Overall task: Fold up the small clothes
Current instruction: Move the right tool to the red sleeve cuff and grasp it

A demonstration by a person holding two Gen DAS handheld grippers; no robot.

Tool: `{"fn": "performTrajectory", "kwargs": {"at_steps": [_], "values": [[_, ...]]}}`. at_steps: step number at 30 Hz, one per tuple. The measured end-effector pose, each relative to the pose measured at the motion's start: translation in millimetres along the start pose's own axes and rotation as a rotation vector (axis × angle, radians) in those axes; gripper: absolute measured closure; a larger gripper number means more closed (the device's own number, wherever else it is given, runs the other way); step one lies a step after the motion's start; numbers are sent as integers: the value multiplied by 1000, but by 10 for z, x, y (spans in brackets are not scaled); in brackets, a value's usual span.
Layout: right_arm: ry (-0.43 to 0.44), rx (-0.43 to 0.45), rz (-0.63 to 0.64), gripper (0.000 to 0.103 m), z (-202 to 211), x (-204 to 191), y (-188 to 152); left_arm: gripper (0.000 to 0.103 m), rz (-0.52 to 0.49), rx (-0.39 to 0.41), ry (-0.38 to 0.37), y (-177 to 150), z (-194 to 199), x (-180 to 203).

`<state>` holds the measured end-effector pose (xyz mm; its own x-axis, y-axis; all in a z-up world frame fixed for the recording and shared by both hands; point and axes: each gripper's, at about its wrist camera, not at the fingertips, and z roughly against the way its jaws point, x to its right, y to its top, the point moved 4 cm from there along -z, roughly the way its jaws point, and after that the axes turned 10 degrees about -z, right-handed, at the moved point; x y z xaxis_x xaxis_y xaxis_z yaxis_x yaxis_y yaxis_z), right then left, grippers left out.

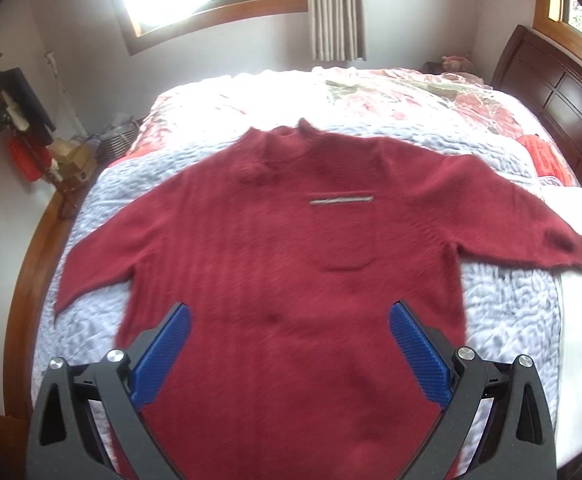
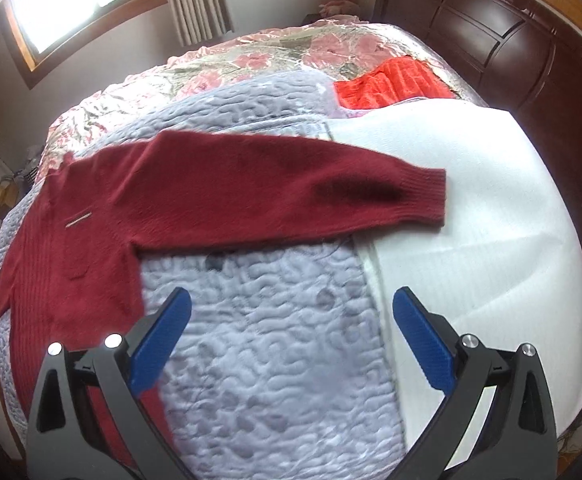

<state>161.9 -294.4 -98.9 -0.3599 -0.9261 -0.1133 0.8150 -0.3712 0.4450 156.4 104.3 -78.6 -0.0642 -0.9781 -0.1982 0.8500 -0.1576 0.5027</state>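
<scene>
A dark red knit sweater (image 1: 283,240) lies flat and face up on the bed, collar far, hem near, both sleeves spread out sideways. It has a chest pocket with a pale trim strip (image 1: 341,200). My left gripper (image 1: 290,316) hovers open above the lower body of the sweater, with nothing between its blue pads. In the right wrist view the sweater's right sleeve (image 2: 291,188) stretches across to its ribbed cuff (image 2: 427,196) on a white sheet. My right gripper (image 2: 291,306) is open over the grey quilt, just below that sleeve, holding nothing.
The bed carries a grey quilted cover (image 2: 275,344), a floral blanket (image 2: 251,60) at the far end, a white sheet (image 2: 471,216) on the right and an orange-red cloth (image 2: 391,82). A dark wooden headboard (image 2: 511,40) stands at right. Clutter and a coat stand (image 1: 23,120) sit at left.
</scene>
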Motion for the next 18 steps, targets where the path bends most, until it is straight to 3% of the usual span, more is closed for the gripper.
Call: {"fn": "performTrajectory", "kwargs": {"at_steps": [5, 10, 14, 18], "values": [[-17, -52, -78, 3, -610, 792, 668, 4, 38, 7, -40, 398, -351, 473], [15, -123, -123, 4, -1193, 1389, 1042, 4, 31, 10, -32, 697, -628, 806], [42, -148, -137, 5, -1443, 1618, 1164, 4, 18, 17, -3, 753, -694, 880], [53, -129, -84, 9, -1482, 1605, 1191, 4, 3, 11, 26, 717, -728, 855]]}}
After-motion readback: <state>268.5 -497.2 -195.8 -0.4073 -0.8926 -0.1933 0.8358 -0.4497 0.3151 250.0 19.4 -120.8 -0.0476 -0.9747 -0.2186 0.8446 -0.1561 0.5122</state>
